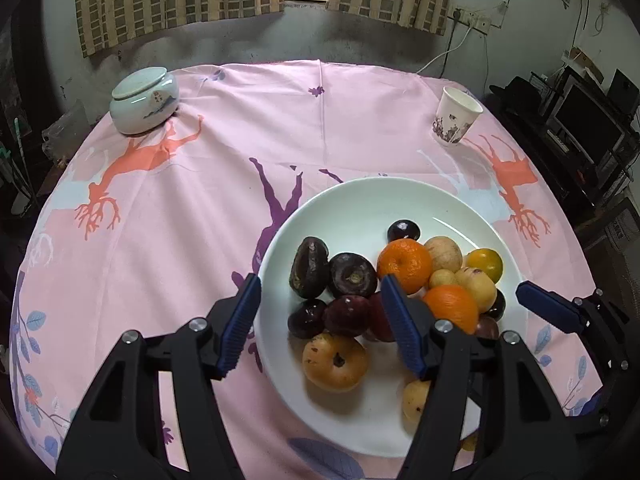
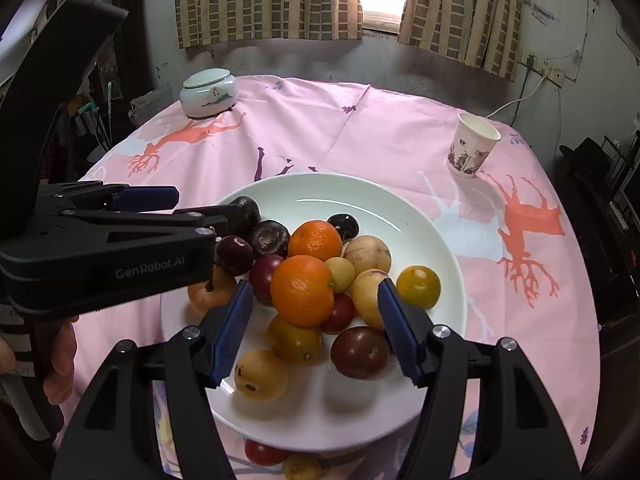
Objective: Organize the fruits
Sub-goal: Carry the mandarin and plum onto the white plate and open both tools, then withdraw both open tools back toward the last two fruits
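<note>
A white plate [image 1: 360,208] [image 2: 440,240] on the pink tablecloth holds a pile of fruit: oranges [image 1: 404,264] [image 2: 302,290], dark plums [image 1: 352,276] [image 2: 360,352], yellow fruits [image 1: 484,264] [image 2: 418,286] and tan round fruits [image 1: 334,360] [image 2: 260,374]. My left gripper [image 1: 320,324] is open above the plate's left part, over the dark plums. My right gripper [image 2: 314,330] is open above the plate's near side, its fingers either side of an orange, not touching. The right gripper also shows in the left wrist view [image 1: 552,308]. Two small fruits [image 2: 266,452] lie on the cloth by the plate's near rim.
A lidded ceramic jar [image 1: 144,100] [image 2: 208,94] stands at the far left of the table. A paper cup [image 1: 456,116] [image 2: 474,146] stands at the far right. A wall with curtains is behind; dark furniture is to the right.
</note>
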A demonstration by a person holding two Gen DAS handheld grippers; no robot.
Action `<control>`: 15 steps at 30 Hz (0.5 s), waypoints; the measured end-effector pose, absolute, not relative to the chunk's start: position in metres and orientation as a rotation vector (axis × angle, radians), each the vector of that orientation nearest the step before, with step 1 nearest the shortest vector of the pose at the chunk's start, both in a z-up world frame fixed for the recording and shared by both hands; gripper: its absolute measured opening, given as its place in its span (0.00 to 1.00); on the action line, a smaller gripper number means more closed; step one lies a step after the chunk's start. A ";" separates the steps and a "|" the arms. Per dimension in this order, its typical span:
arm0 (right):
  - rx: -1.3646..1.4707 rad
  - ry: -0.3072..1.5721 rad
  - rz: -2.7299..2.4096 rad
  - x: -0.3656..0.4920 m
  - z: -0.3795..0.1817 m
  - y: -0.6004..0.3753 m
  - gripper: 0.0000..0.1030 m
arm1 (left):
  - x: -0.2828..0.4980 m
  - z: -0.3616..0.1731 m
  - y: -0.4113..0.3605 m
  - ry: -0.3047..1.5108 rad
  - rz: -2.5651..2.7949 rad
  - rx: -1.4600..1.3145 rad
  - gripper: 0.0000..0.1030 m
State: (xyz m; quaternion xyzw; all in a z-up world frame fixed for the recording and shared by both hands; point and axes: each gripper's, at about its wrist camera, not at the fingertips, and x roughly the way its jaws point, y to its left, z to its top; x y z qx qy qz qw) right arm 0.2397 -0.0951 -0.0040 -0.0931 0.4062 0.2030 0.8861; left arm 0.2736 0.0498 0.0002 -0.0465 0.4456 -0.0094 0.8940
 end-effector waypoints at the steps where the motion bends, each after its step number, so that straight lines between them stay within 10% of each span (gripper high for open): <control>1: -0.190 0.838 0.427 0.234 0.002 -0.100 0.63 | 0.267 0.006 0.050 0.912 -0.027 -0.103 0.63; 9: -0.167 0.808 0.423 0.154 0.024 -0.143 0.90 | 0.179 0.035 0.041 0.784 0.017 -0.070 0.91; 15: -0.183 0.813 0.363 0.086 0.006 -0.163 0.95 | 0.093 0.016 0.035 0.761 0.042 -0.113 0.94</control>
